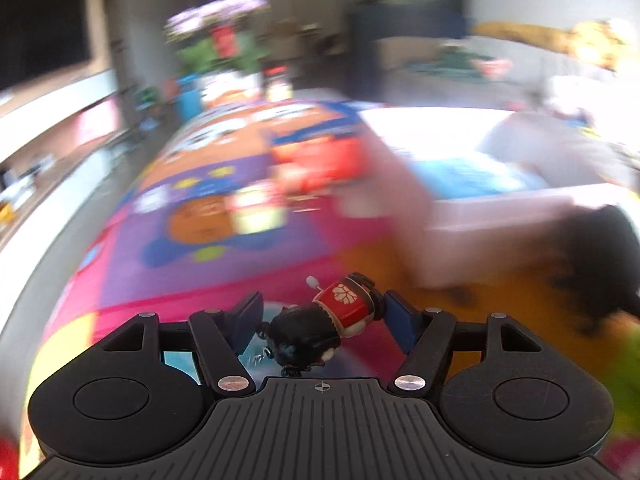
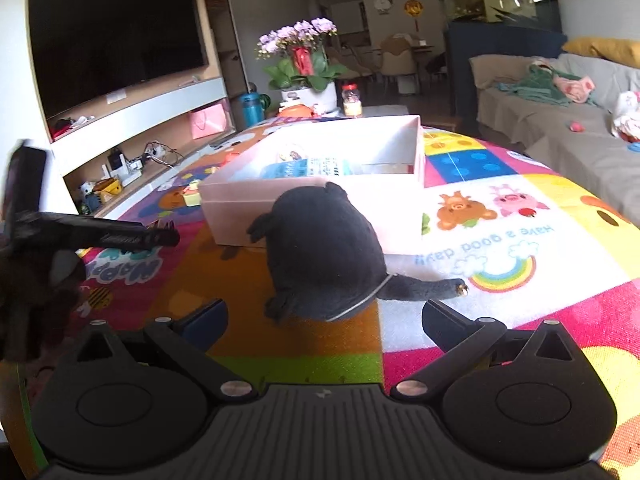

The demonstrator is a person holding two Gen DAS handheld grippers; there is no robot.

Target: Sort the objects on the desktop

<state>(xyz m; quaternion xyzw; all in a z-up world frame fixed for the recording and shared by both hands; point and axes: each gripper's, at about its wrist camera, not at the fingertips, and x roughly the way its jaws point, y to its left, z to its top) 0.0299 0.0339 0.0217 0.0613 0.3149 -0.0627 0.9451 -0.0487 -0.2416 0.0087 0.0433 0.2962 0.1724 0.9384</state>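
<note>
L gripper clamps a small red-and-black wind-up figure between its 2 fingers, above the play mat. R gripper spread wide, empty, w/ black plush toy just ahead, touching the white box.

Black ribbed gripper body, silver screws, blue finger pads

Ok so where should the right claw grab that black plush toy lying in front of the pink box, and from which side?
Take the black plush toy across its rounded body, coming straight forward from the near side. The right claw already stands open with the body's near end between its fingers. The thin tail pointing right looks too floppy to lift by, and the pink box blocks the far side.
</note>
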